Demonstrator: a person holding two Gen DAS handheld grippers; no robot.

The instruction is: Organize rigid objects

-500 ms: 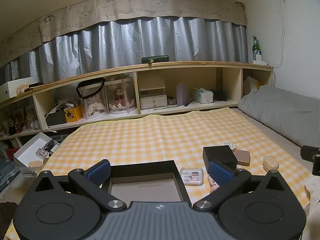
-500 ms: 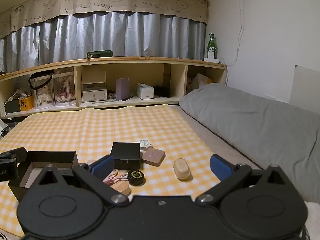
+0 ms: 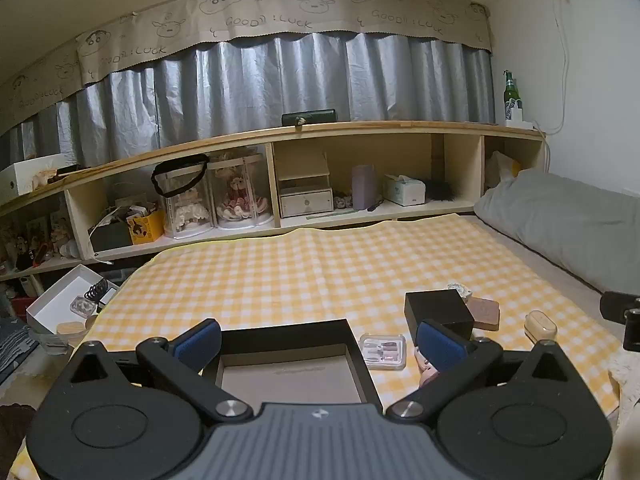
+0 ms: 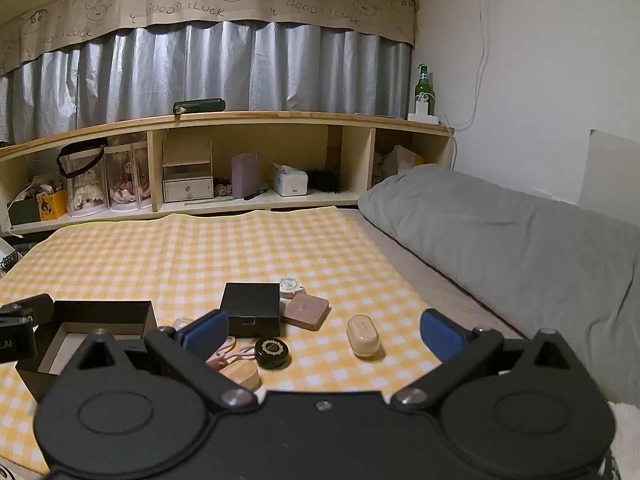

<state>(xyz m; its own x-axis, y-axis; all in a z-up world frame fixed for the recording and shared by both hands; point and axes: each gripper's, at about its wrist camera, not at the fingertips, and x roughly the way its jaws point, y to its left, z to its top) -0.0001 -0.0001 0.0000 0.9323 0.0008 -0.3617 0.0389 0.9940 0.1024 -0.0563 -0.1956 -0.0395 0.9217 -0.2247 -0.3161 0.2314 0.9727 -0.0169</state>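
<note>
Left wrist view: left gripper [image 3: 320, 344] spread wide and holding nothing, poised above the open black tray [image 3: 256, 330], which lies on the yellow checked cloth [image 3: 320, 264]. Just right of the tray, a clear plastic case [image 3: 383, 351]; beyond that, farther from the tray, a closed black box [image 3: 438, 311], a brown square compact [image 3: 486, 312] touching it, and a cream oval case [image 3: 541, 326] farthest out. Right wrist view: right gripper [image 4: 323, 330] likewise parted and empty, hovering over the loose cluster to the right of the tray [image 4: 100, 314]. Nearest the tray, a pink clip [image 4: 226, 354] and a wooden piece [image 4: 242, 374]; next, a round black tin [image 4: 273, 352] in front of the black box [image 4: 251, 314]; the compact [image 4: 306, 311] and a small white dial [image 4: 291, 286] beside the box; the oval case [image 4: 363, 336] well apart on the far side. Probably the picking stage, with nothing visible in the tray's exposed part. Best to choose one isolated piece, such as the oval case, centre the pads across its narrow width, descend square to the cloth, and close only once both pads flank it, avoiding a nudge into neighbours.
</note>
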